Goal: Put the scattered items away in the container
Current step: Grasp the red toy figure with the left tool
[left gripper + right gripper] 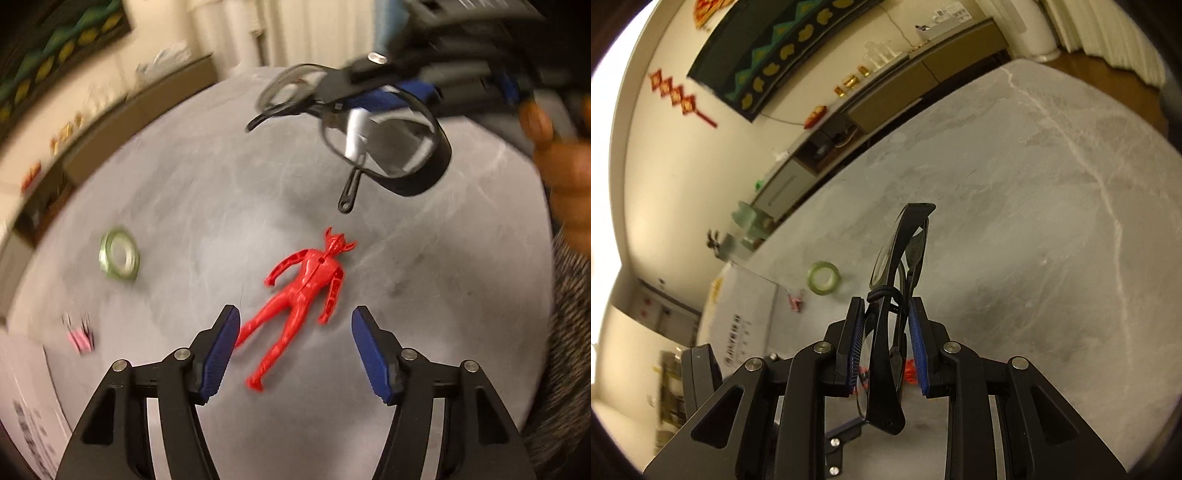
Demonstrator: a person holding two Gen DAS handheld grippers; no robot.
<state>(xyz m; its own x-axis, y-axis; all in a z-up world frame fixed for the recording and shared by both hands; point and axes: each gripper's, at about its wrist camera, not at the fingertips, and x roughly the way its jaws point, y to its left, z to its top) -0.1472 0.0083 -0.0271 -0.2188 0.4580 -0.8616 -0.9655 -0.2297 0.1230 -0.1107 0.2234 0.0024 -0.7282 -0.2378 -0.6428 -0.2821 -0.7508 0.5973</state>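
Observation:
A red plastic figure (pixel 303 291) lies flat on the grey marble table (pixel 184 192), its legs reaching between the fingers of my left gripper (pixel 293 350), which stands open just above it. Black-framed glasses (pixel 388 147) hang in the air beyond the figure, pinched by my right gripper (pixel 373 96), which a hand (pixel 565 162) holds. In the right wrist view my right gripper (pixel 886 339) is shut on the folded glasses (pixel 897 288). A green tape roll (pixel 119 254) (pixel 823 277) and a pink binder clip (pixel 79 338) (pixel 796 301) lie to the left.
A white cardboard box (pixel 26 398) (pixel 746 321) stands at the table's left edge. A low cabinet (pixel 879 103) with small items runs along the wall behind. The table (pixel 1052 240) stretches bare to the right.

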